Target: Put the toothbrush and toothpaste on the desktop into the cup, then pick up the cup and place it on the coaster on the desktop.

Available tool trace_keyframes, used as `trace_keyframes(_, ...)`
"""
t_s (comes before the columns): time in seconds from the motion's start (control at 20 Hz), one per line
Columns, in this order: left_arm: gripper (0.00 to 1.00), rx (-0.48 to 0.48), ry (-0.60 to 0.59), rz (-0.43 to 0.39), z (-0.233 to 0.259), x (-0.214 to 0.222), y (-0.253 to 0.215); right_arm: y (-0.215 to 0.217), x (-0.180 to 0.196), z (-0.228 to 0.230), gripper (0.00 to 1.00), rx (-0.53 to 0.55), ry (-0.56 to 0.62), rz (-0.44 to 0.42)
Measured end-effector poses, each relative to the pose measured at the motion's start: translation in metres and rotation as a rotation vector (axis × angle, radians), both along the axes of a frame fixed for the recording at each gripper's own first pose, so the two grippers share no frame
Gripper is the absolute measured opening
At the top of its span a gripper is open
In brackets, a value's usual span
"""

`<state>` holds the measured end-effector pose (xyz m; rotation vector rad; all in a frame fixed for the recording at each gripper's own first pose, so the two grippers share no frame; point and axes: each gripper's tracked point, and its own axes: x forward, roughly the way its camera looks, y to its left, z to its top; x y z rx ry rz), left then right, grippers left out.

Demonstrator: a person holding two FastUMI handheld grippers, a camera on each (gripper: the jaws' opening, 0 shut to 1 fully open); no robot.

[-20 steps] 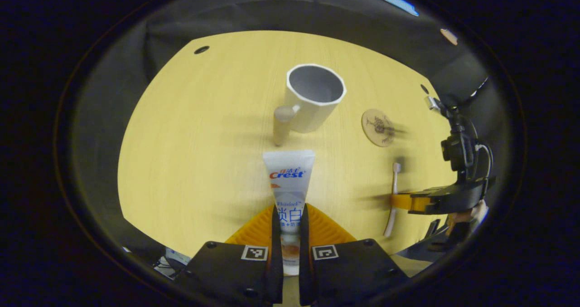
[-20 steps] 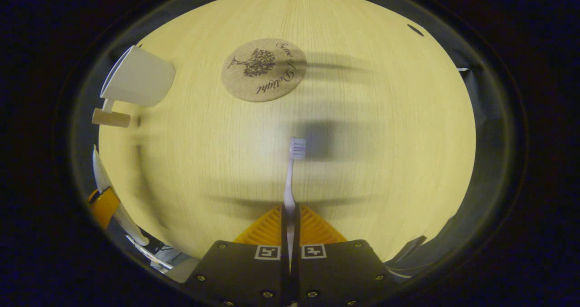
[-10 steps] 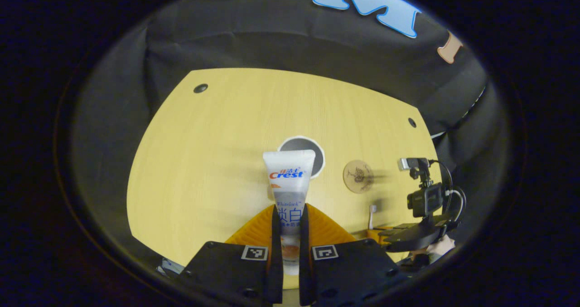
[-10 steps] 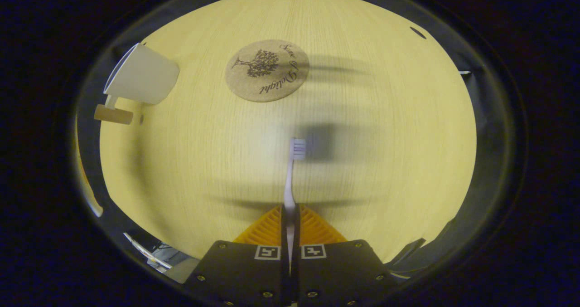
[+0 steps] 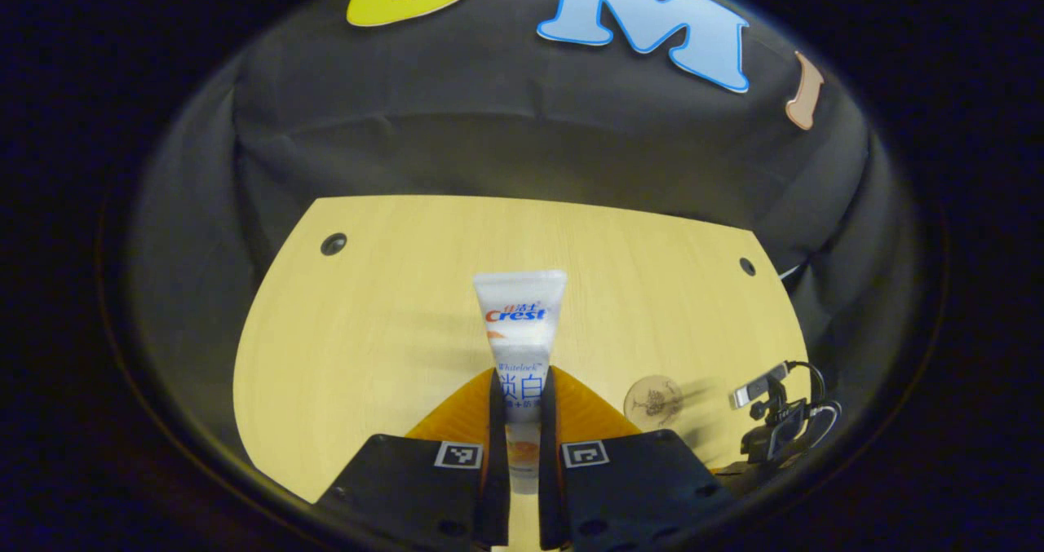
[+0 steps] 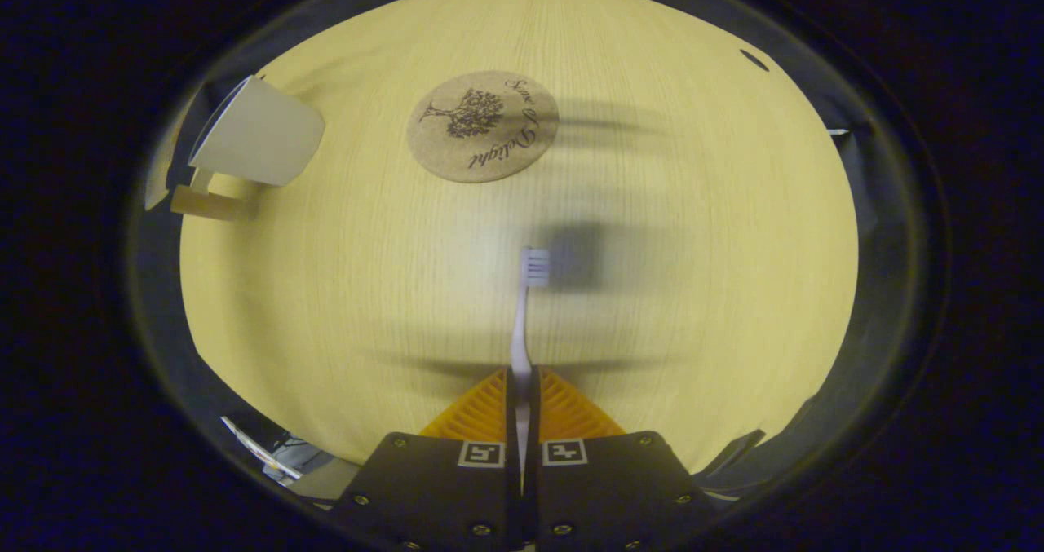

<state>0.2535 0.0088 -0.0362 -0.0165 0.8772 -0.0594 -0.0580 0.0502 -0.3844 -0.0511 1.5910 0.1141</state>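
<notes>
Both items are lifted: your left gripper (image 5: pixel 516 421) clamps the toothpaste (image 5: pixel 519 332), your right gripper (image 6: pixel 522 409) pinches the toothbrush (image 6: pixel 526 307) above the desk (image 6: pixel 693 250). Next, lower each into the cup (image 6: pixel 257 134), far left of the coaster (image 6: pixel 483 125).

Left gripper (image 5: pixel 518 421) body: your two flat black plates sit side by side, each carrying a square black-and-white marker near its inner edge.
Left gripper screws: you can see dark round screws at the plates' corners.
Right gripper (image 6: pixel 522 405) body: same black plates with paired square markers and small shiny screws along the lower edge.
Far-off right gripper: a small camera (image 5: pixel 760 389) with a looping black cable rides on top.
</notes>
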Motion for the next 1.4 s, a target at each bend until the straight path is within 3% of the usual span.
trace_keyframes(0.35, 0.21, -0.073, -0.135, -0.021, -0.009, 0.037, -0.015, 0.000, -0.001, 0.000, 0.02, -0.004, 0.011, -0.006)
trace_keyframes(0.55, 0.22, -0.046, -0.200, -0.001, -0.016, 0.038, -0.005, 0.000, 0.000, -0.001, 0.02, -0.004, 0.014, -0.008)
trace_keyframes(0.65, 0.22, -0.085, -0.187, -0.023, -0.023, 0.032, -0.011, 0.000, -0.001, -0.001, 0.02, -0.003, 0.017, -0.009)
trace_keyframes(0.7, 0.28, -0.126, -0.178, -0.034, -0.024, 0.024, -0.017, 0.000, 0.000, 0.000, 0.02, -0.002, 0.017, -0.010)
trace_keyframes(0.9, 1.00, -0.120, -0.240, -0.018, -0.012, 0.023, -0.009, 0.000, 0.000, 0.004, 0.02, -0.008, 0.009, -0.005)
trace_keyframes(1.0, 0.96, -0.099, -0.257, -0.027, -0.004, 0.023, -0.009, 0.000, 0.000, 0.000, 0.03, -0.011, 0.003, -0.008)
trace_keyframes(1.05, 1.00, -0.094, -0.263, -0.029, 0.000, 0.022, -0.009, 0.000, 0.000, -0.001, 0.03, -0.012, -0.002, -0.010)
trace_keyframes(1.1, 0.92, -0.093, -0.273, -0.034, 0.003, 0.023, -0.009, 0.000, 0.000, 0.000, 0.03, -0.013, -0.009, -0.013)
trace_keyframes(1.15, 0.96, -0.091, -0.279, -0.037, 0.005, 0.023, -0.010, 0.000, 0.000, 0.000, 0.03, -0.013, -0.016, -0.013)
trace_keyframes(1.4, 0.96, -0.057, -0.323, -0.061, 0.018, 0.020, -0.004, 0.000, 0.000, 0.002, 0.02, 0.011, -0.051, -0.069)
